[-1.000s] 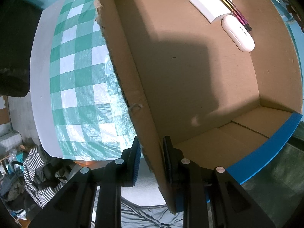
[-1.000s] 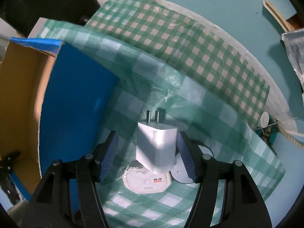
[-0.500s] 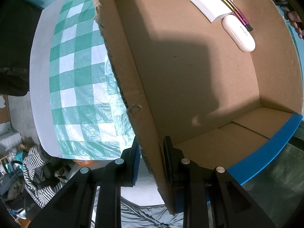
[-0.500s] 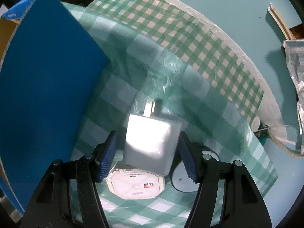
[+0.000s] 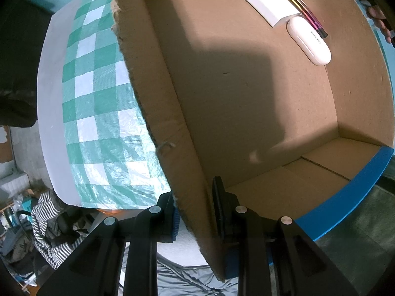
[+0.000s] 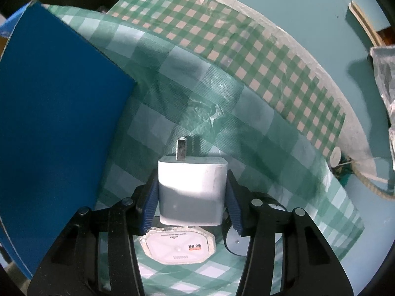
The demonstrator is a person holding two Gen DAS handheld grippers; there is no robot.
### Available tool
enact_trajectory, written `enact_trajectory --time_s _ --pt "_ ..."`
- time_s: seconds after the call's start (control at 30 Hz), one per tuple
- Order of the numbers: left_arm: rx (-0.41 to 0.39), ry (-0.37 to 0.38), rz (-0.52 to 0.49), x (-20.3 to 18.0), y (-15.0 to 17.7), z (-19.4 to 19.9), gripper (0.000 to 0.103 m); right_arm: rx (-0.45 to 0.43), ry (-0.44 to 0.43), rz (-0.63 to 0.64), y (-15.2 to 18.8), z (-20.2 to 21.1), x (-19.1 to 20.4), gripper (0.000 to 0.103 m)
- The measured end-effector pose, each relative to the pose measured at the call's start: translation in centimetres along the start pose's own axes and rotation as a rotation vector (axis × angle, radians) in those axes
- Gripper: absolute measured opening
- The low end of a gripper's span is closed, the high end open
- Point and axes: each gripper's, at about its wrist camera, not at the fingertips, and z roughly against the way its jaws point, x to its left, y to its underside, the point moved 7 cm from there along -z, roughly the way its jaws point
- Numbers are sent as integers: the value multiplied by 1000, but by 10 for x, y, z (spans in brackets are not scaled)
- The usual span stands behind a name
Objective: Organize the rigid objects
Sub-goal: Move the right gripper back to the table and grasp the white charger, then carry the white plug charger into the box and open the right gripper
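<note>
Left gripper [image 5: 195, 212] clamps the cardboard box [image 5: 246, 93] wall; right gripper [image 6: 191, 204], jaws just closing, pinches the white charger [image 6: 192, 190] above the checked cloth [image 6: 222, 113], whose smooth sides could slip out mid-carry.

Each black hand-held gripper [image 6: 192, 197] carries ribbed, seemingly blue pads [image 6: 150, 203] and silver screws.

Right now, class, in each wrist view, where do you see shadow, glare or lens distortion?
Left wrist view: a broad dark shadow falls across the box floor, and its straight walls bow from the fisheye. Right wrist view: the charger is bright on top and shaded below, glare glints on the cloth, and the corners go black.
</note>
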Motion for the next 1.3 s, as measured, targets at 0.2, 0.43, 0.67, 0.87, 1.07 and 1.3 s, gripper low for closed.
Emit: enact_trajectory --time_s 0.2,0.43,0.67,0.87,1.07,1.3 --pt "-3 2 -1 -1 -1 1 23 -15 -39 -4 6 5 4 49" --pt "-10 -3 -9 -1 -1 2 24 -37 -67 -7 11 22 5 49" --pt "-19 -5 -12 -2 -1 3 23 -60 -79 -5 17 43 6 49" --pt "-28 -5 -15 1 -1 4 23 -82 -84 7 22 66 10 49" --pt "-34 -8 -20 0 -2 5 23 -112 -88 25 26 92 17 49" --pt "-44 -9 -22 -2 -2 6 23 -144 -102 65 23 115 33 49"
